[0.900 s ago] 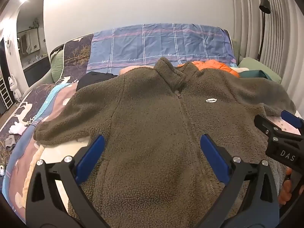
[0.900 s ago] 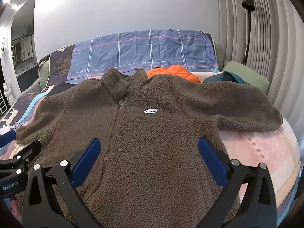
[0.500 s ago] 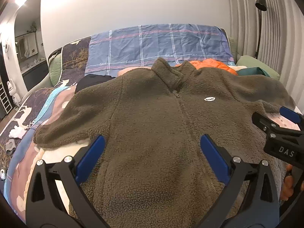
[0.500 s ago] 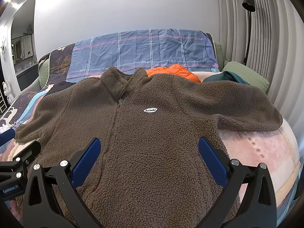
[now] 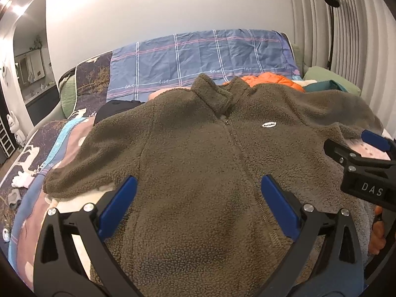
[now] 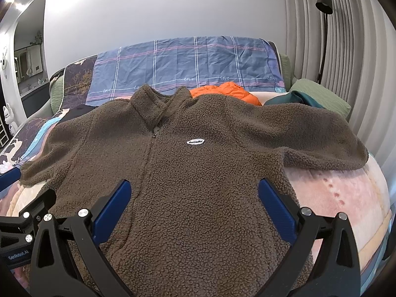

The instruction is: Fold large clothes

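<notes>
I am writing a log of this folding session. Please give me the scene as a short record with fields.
garment: brown fleece jacket, spread flat, front up, zipper closed
sleeves: both spread outward, unfolded
surface: bed
left gripper: open, holds nothing
right gripper: open, holds nothing
behind collar: orange garment
folding: not begun

Fleece jacket spread flat on bed, front up, collar toward headboard, sleeves out to both sides. Padded garment just behind collar; pillow behind right sleeve. Left gripper and right gripper side by side above hem, jaws wide apart.
</notes>
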Demonstrator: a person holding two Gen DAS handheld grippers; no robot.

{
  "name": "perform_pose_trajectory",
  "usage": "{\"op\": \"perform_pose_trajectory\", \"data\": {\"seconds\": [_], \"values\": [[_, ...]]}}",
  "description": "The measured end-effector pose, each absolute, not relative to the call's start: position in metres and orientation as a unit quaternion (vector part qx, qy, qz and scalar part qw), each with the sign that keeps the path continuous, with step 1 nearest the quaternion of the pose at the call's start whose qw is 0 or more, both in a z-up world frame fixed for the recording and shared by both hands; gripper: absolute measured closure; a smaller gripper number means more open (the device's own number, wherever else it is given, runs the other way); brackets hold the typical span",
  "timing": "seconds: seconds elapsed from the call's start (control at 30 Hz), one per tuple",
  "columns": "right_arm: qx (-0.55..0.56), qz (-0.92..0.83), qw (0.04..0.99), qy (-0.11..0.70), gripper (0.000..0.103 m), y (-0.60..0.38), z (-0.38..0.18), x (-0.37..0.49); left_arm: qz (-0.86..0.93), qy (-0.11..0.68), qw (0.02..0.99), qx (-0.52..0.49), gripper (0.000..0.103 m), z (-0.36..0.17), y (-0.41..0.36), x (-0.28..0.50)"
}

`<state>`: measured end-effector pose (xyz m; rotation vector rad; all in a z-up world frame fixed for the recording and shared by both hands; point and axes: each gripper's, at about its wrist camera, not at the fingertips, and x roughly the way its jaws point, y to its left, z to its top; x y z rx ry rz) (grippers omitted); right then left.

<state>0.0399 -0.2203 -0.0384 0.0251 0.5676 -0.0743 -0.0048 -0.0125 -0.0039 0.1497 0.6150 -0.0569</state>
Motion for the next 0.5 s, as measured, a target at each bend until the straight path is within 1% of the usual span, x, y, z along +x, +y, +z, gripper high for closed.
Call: {"op": "perform_pose_trajectory", "data": {"seconds": [0.1, 0.27, 0.5], "values": [[0.013, -0.037, 0.959, 0.280, 0.001, -0.2202, -0.0382, 0.0399, -0.033, 0.282, 0.956, 0.068, 0.002, -0.0043, -0.0170, -0.0079], [0.012, -0.039, 0.959, 0.280, 0.001, -0.2208, -0.0387, 0.0392, -0.028, 0.303, 0.950, 0.064, 0.002, -0.0073, -0.0140, -0.0025], [0.015, -0.043, 0.959, 0.281, 0.001, -0.2228, -0.0388, 0.0394, -0.042, 0.307, 0.949, 0.055, 0.002, -0.0070, -0.0116, -0.0044]]}}
